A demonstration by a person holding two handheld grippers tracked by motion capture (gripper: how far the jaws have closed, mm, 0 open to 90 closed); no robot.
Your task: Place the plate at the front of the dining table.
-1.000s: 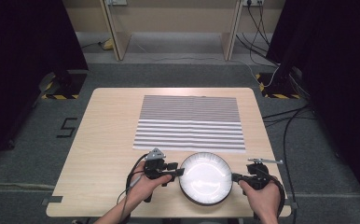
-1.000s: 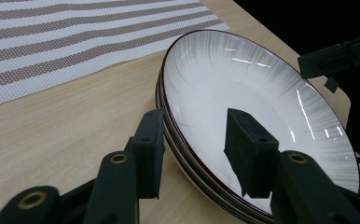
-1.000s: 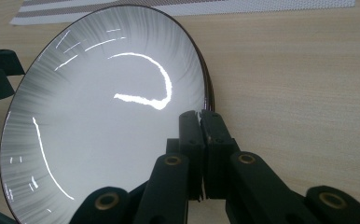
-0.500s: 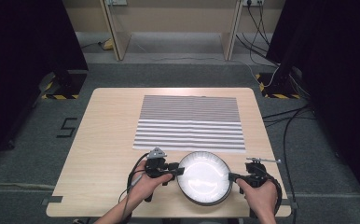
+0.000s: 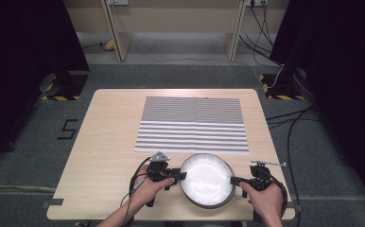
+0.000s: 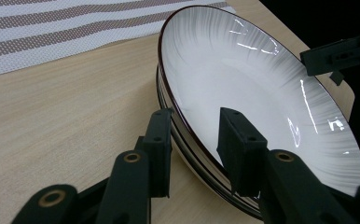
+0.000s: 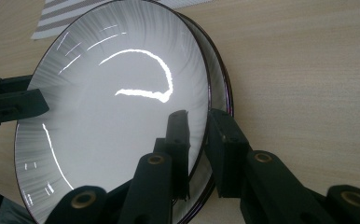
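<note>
Shifted slightly leftward since a second ago: plate stack [image 5: 206, 179], at the near edge of the table [image 5: 105, 142], just short of the striped mat [image 5: 192, 124]. Both hands much where they were.

Left gripper [image 5: 178, 176] at the stack's left rim, right gripper [image 5: 235, 181] at its right rim. Left jaws about half open and just been closing, straddling the rim without visibly pressing yet. Right jaws just been opening, one inside the top plate and one outside, a gap showing at the rim, so apparently let go.

Probably best done by seating both jaw pairs squarely over the same plate's rim, gripping evenly, then lifting level to avoid dragging the plate beneath.
</note>
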